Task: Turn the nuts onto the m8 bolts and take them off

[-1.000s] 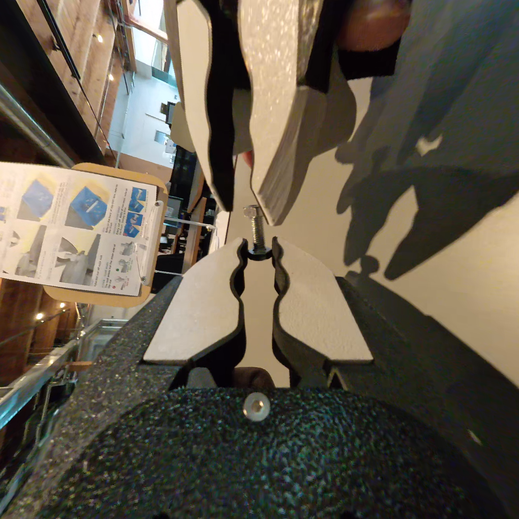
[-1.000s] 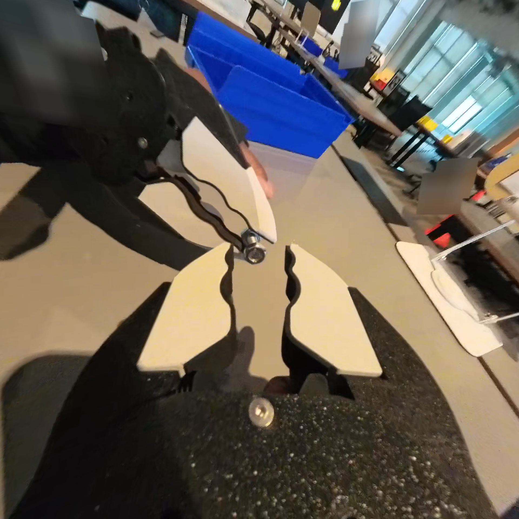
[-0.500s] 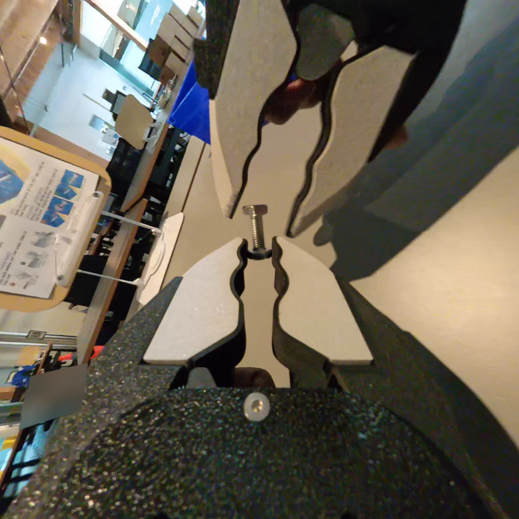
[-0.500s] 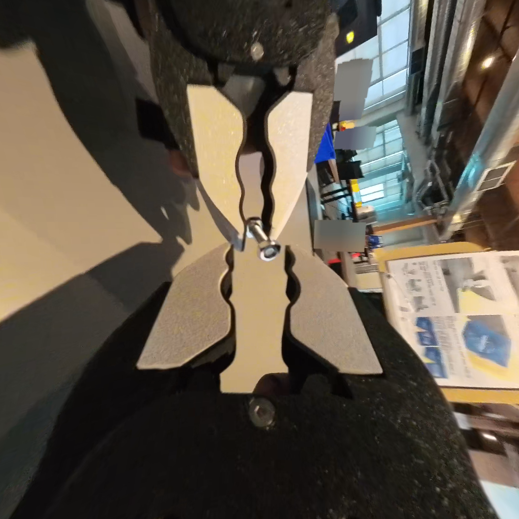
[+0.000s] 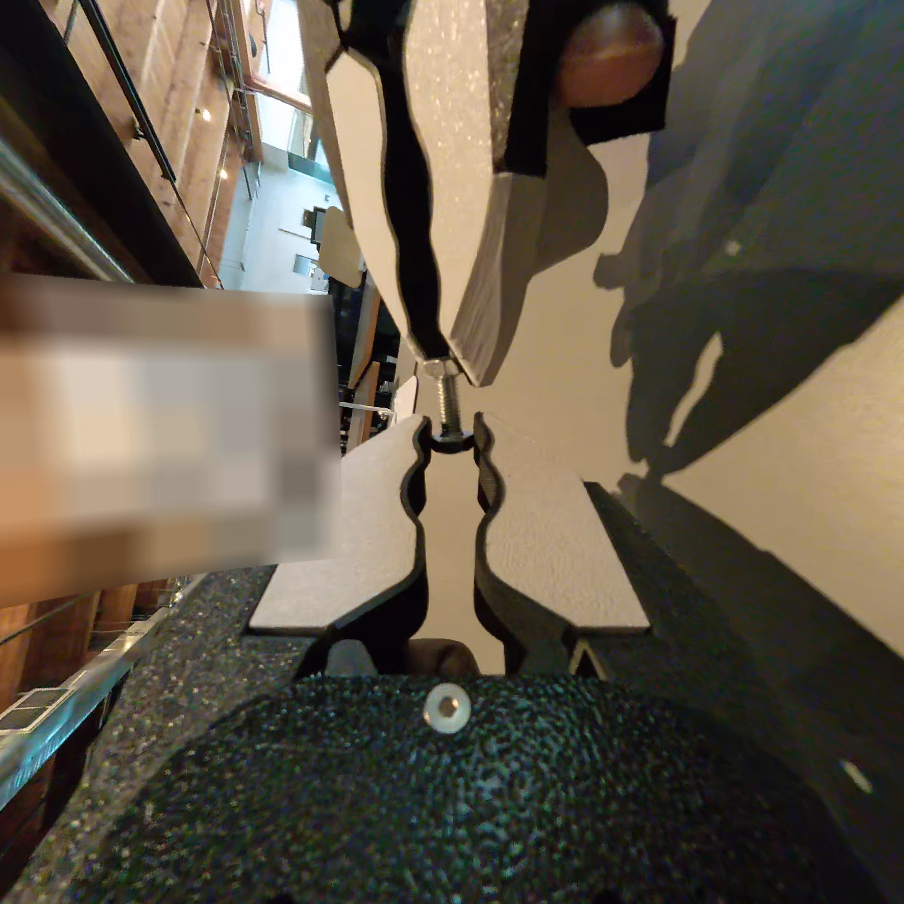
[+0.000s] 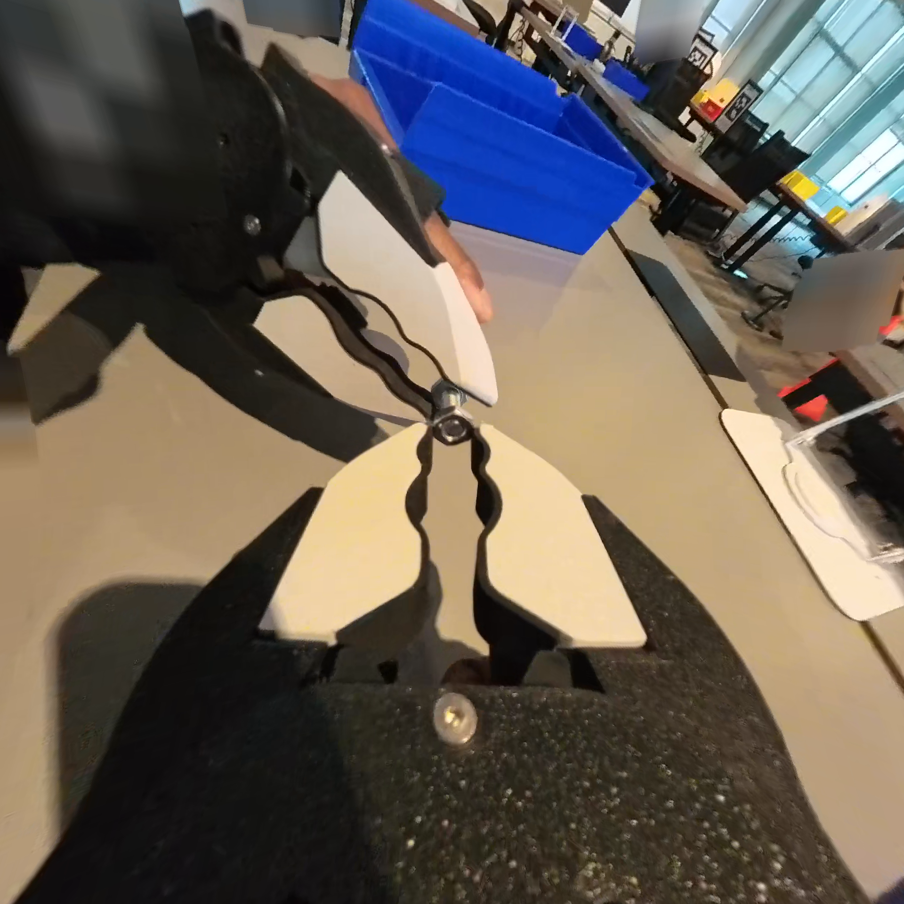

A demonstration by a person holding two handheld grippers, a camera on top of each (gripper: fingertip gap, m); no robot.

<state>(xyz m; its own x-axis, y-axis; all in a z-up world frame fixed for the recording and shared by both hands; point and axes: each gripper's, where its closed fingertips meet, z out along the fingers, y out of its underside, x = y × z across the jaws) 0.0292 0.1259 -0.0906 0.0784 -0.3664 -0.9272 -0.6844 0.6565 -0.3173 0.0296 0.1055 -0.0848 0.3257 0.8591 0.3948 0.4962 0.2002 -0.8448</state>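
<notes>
- Silver threaded M8 bolt [image 5: 447,406] is held in the air above the beige tabletop [image 5: 734,489], spanning both tools.
- Dark hex nut [image 5: 451,441] on its threaded end is pinched in the left gripper [image 5: 452,435] tips, jaws narrow.
- Right gripper [image 6: 452,430], jaws narrow, clamps the bolt's hex head end.
- Blue plastic bin [image 6: 489,161] sits farther back on the table.

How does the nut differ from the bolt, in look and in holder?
The nut is short and flat, the bolt long and threaded. The left tool is shut on the nut; the right tool is shut on the bolt's hex head. Both share one axis: the nut sits on the bolt's thread.
</notes>
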